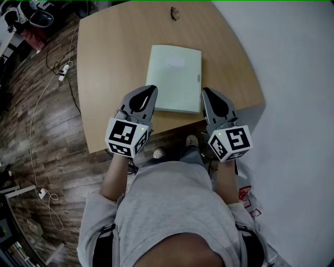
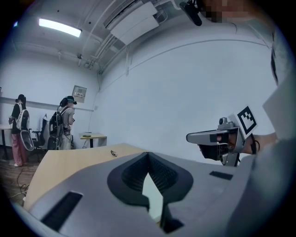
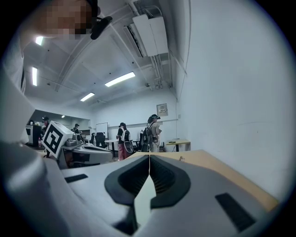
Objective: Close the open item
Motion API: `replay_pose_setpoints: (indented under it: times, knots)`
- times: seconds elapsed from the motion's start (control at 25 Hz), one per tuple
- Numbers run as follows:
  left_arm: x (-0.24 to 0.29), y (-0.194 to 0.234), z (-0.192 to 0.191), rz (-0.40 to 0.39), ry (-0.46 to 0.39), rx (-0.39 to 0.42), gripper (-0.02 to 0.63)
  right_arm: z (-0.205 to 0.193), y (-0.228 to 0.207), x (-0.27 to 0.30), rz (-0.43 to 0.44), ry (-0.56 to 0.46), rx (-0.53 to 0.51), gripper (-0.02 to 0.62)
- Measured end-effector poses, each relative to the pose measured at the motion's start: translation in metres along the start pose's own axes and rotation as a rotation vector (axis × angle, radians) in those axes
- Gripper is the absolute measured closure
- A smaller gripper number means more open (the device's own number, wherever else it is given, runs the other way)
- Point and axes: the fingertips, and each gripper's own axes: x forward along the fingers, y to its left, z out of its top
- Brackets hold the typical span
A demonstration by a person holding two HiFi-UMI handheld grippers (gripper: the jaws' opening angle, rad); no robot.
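Your left tool hides the pale green folder's near left corner; the small dark far object is unidentifiable.

An office-like lab: wooden desks, strip lights (a ceiling air conditioner too), people standing about
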Motion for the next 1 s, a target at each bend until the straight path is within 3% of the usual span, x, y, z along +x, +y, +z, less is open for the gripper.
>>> replay_pose_setpoints:
  times: [1.0]
  knots:
    - [-0.037, -0.002, 0.009, -0.030, -0.061, -0.003, 0.591, 0.006, 0.038, -0.020, -0.051, -0.012, -0.028, 0.584]
